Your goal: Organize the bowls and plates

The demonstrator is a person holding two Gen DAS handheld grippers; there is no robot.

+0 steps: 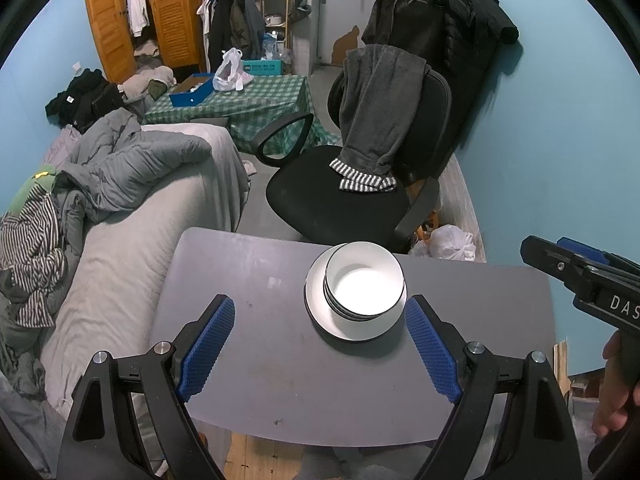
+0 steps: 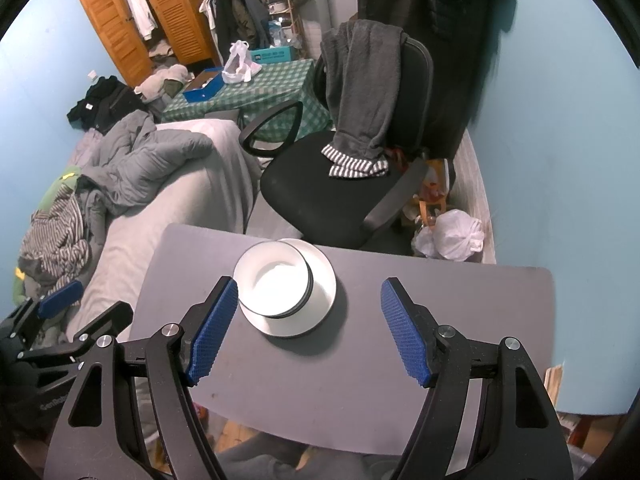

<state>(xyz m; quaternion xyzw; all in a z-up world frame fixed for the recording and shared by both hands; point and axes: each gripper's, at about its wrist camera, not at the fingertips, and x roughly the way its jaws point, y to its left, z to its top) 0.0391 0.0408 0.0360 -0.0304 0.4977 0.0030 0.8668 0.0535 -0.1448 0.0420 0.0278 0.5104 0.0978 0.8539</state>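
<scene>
A stack of white bowls with dark rims (image 1: 364,284) sits on a white plate (image 1: 344,330) on the grey table (image 1: 260,360). The bowls (image 2: 272,280) and the plate (image 2: 322,280) also show in the right wrist view. My left gripper (image 1: 320,344) is open and empty, held over the table with the stack near its right finger. My right gripper (image 2: 308,328) is open and empty, with the stack just beyond its left finger. The right gripper's body (image 1: 580,276) shows at the right edge of the left wrist view. The left gripper (image 2: 60,312) shows at the left edge of the right wrist view.
A black office chair (image 1: 340,192) with grey clothes over it stands just behind the table. A bed with grey bedding (image 1: 132,200) lies to the left. A white plastic bag (image 2: 456,236) sits on the floor by the blue wall on the right.
</scene>
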